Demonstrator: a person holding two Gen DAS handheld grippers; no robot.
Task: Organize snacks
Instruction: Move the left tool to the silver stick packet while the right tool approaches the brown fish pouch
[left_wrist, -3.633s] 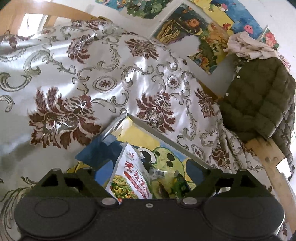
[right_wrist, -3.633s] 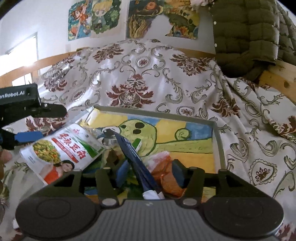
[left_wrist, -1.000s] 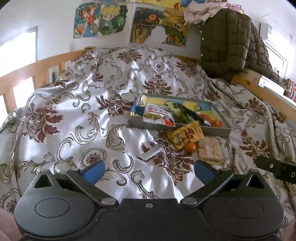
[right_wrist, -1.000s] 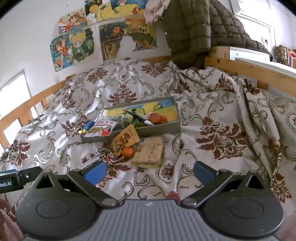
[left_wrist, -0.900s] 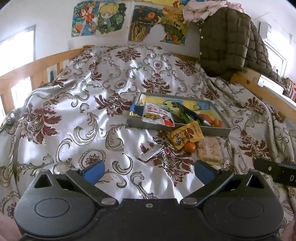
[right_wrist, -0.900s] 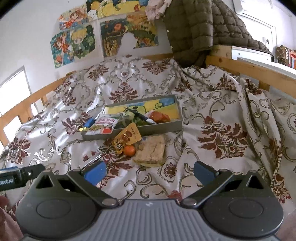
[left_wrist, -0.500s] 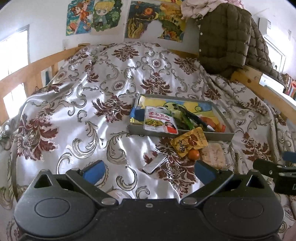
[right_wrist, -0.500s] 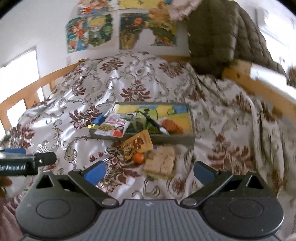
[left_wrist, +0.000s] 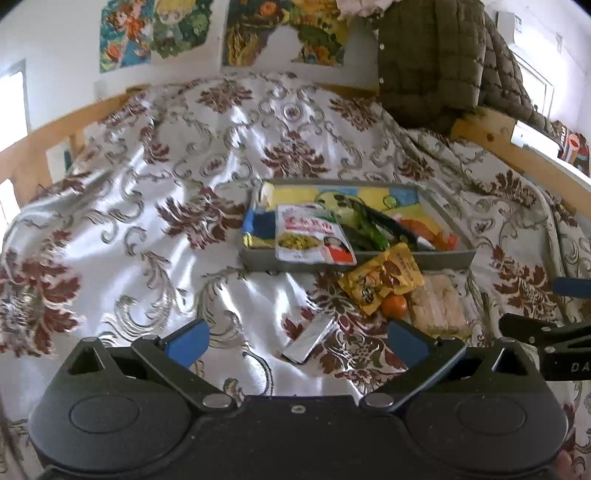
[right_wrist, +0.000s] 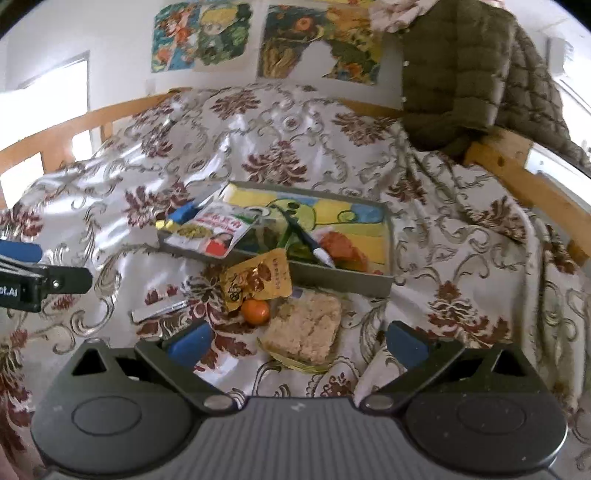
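A grey tray (left_wrist: 448, 258) with a cartoon lining lies on the bed and holds several snack packets, among them a white packet (left_wrist: 310, 236) hanging over its front wall. On the cover in front of it lie a yellow packet (left_wrist: 380, 280), a small orange (left_wrist: 393, 305), a clear-wrapped beige cake (left_wrist: 437, 304) and a silver bar (left_wrist: 308, 339). My left gripper (left_wrist: 295, 338) is open and empty above the silver bar. My right gripper (right_wrist: 295, 341) is open and empty above the cake (right_wrist: 306, 330), with the orange (right_wrist: 255, 312), yellow packet (right_wrist: 258, 282) and tray (right_wrist: 343, 278) beyond.
The bed has a shiny floral cover (left_wrist: 155, 229) and a wooden rail (left_wrist: 517, 155) on the right. An olive quilted jacket (left_wrist: 432, 62) hangs at the far right corner. Posters (right_wrist: 317, 40) hang on the back wall.
Both grippers let go of their packets in the tray, pulled back wide, and have now come closer again to the loose snacks in front of the tray.
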